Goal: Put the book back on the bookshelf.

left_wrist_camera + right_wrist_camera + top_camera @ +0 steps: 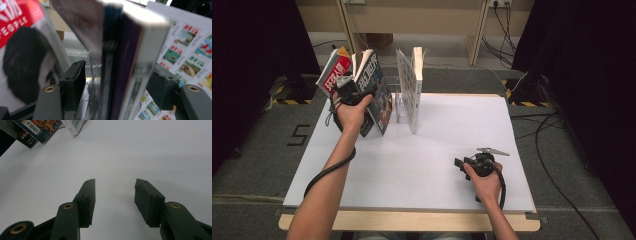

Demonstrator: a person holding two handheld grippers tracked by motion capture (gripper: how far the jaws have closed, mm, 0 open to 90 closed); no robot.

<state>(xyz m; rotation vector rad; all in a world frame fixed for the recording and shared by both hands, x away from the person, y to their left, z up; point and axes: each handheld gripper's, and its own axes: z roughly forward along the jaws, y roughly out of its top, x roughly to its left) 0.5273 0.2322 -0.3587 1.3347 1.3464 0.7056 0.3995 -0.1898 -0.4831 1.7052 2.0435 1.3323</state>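
A dark-covered book [374,87] leans to the left at the back left of the white tabletop [427,165], beside a red-and-white magazine [334,70]. My left gripper [354,86] reaches around that book from its near edge. In the left gripper view the book's spine [125,62] stands between the wide jaws of my left gripper [117,82], and a thin gap shows at the left pad [75,82]. A white book with small pictures [412,90] stands upright just to the right. My right gripper [459,164] rests low over the front right of the table, open and empty [115,195].
A clear rack [398,107] stands between the leaning books and the white book. The magazine's red cover [22,50] lies left of the jaws and the picture book [190,50] to their right. Cables run across the floor right of the table.
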